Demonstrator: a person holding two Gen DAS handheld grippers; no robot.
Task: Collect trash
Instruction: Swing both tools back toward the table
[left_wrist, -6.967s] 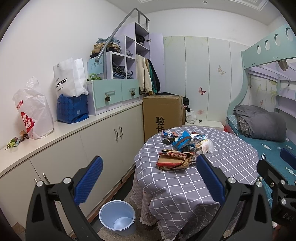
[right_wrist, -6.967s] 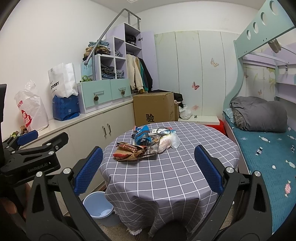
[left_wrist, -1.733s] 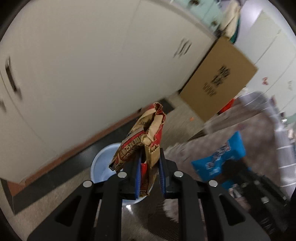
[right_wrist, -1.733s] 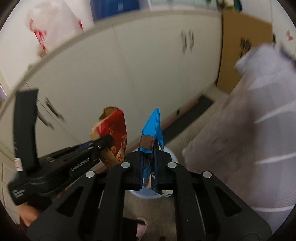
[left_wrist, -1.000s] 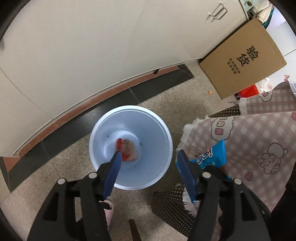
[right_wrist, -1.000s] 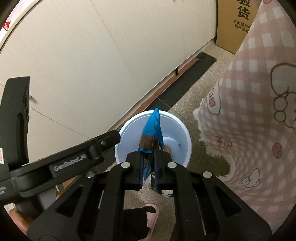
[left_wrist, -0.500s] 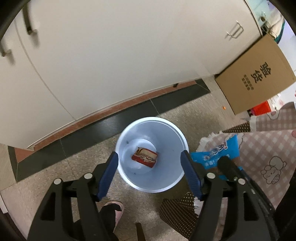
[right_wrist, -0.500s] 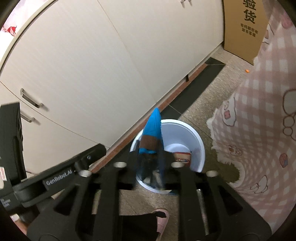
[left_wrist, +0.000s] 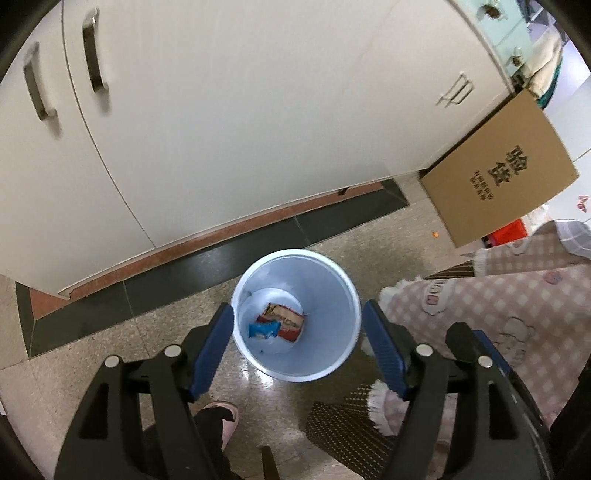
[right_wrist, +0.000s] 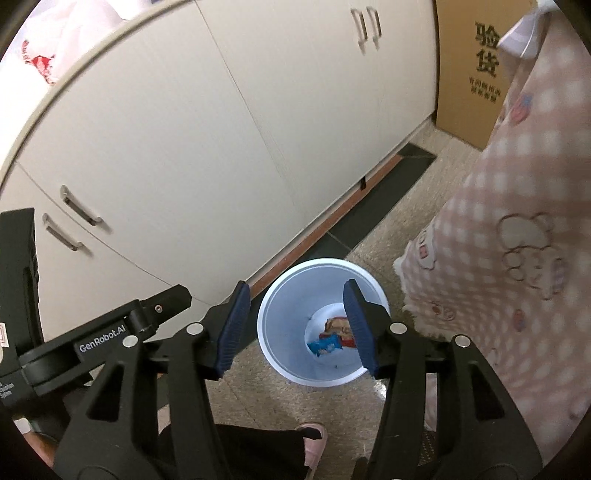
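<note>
A light blue bin stands on the floor by the white cabinets; it also shows in the right wrist view. Inside lie a red and brown wrapper and a blue wrapper, both also seen in the right wrist view as the red wrapper and the blue wrapper. My left gripper is open and empty above the bin. My right gripper is open and empty above the bin too. The left gripper's body shows in the right wrist view at the left.
White cabinet doors with metal handles run behind the bin. A cardboard box stands at the right. A pink checked tablecloth hangs close on the right. A foot in a pink slipper is below the bin.
My right gripper has opened and the blue wrapper has dropped into the bin beside the red one. Both grippers have risen a little above the bin.
</note>
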